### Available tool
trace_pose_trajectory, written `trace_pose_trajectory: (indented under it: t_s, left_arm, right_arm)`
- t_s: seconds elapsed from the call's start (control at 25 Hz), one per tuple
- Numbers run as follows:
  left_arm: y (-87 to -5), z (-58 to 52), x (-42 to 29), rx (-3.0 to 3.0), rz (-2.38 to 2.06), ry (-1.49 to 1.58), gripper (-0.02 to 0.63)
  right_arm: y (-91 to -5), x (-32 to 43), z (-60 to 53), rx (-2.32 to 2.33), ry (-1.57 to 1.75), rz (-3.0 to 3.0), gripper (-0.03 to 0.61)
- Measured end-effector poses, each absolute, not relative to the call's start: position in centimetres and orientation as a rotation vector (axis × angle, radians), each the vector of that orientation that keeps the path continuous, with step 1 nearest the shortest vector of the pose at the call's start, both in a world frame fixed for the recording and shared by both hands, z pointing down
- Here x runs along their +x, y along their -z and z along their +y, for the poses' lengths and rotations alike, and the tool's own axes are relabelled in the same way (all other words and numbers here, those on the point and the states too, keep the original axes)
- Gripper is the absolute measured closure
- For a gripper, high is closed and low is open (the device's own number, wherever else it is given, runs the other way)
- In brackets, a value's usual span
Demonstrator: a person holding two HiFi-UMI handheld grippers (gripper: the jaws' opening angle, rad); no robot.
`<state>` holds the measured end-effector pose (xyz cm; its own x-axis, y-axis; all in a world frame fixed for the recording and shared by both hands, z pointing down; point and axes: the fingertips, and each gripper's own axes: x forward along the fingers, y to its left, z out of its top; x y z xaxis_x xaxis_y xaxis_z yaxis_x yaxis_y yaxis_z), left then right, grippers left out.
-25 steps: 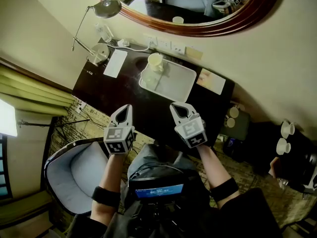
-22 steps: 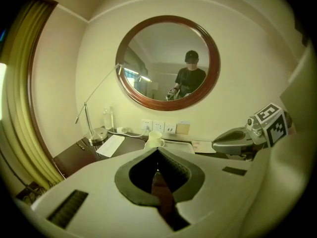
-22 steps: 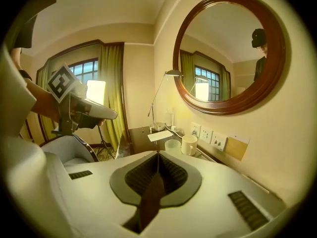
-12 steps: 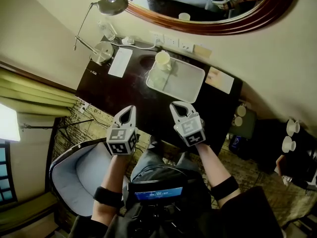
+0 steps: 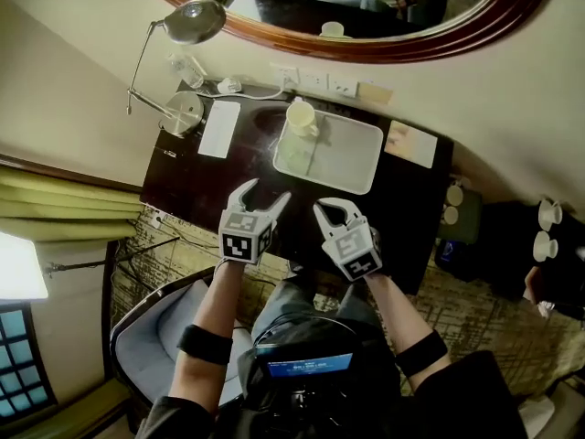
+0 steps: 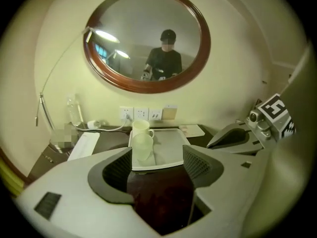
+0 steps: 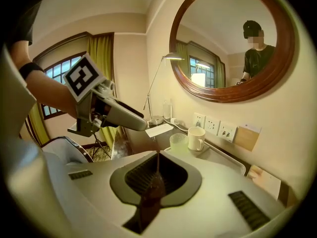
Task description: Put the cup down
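Observation:
A white mug (image 5: 300, 115) with a handle stands at the far left corner of a pale tray (image 5: 343, 158) on the dark desk. Just in front of it is a translucent cup (image 5: 291, 149). In the left gripper view the mug (image 6: 140, 127) and the cup (image 6: 143, 147) appear beyond my left gripper (image 6: 157, 170). Its jaws have just been opening and nothing is between them. It hovers over the desk's near edge (image 5: 267, 190). My right gripper (image 5: 331, 207) stays shut and empty beside it, well short of the tray (image 7: 157, 170).
A desk lamp (image 5: 187, 21) with a round base, a white pad (image 5: 219, 128) and a clear bottle stand left of the tray. Wall sockets (image 5: 315, 82) and an oval mirror are behind it. A card (image 5: 411, 144) lies at its right. A grey chair (image 5: 155, 337) is behind me at the left.
My left gripper has moved forward over the desk's near edge and its jaws have spread apart. The right gripper has shifted slightly and stays shut.

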<state>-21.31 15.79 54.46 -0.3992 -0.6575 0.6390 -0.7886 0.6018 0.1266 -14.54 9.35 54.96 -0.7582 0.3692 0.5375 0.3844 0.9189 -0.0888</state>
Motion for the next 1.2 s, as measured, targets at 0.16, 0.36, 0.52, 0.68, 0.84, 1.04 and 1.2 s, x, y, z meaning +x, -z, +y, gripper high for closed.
trace_pose_trajectory:
  t_s: [0.16,0.36,0.52,0.68,0.84,1.04,1.2]
  left_arm:
    - [-57.8,13.0,-23.8,1.220,-2.019,-0.384,0.202]
    - [-61.1,10.9,-28.9,1.181,-1.923,-0.576,0.179]
    - [-63.7,9.1,-30.6,1.200,-1.810,-0.628,0.157]
    - [-65.8,7.9,-31.3,1.215,-1.732,-0.659,0.140]
    - [-67.5,7.5,-31.3,1.213,-1.686,-0.673,0.127]
    - [-69.0,7.0,-31.8,1.196,-1.680,-0.684,0.129]
    - [-69.2,7.0,-32.4,1.171,-1.702,-0.675,0.219]
  right_arm:
    - [-56.7,-14.6,9.5,-0.498,0.017,-2.499,0.551]
    - [-58.2,-14.9,9.5,-0.471,0.013,-2.479,0.551]
    - [-58.2,-15.5,8.6,-0.421,0.004,-2.486,0.551]
    - [-59.4,-15.2,8.2,-0.399,-0.026,-2.477,0.551]
    - [-60.1,-14.8,7.6,-0.376,-0.043,-2.467,0.551]
    - [-61.9,-13.9,7.2,-0.378,-0.074,-2.453,0.551]
    - [-60.6,-14.1,5.7,-0.330,-0.060,-2.465,0.551]
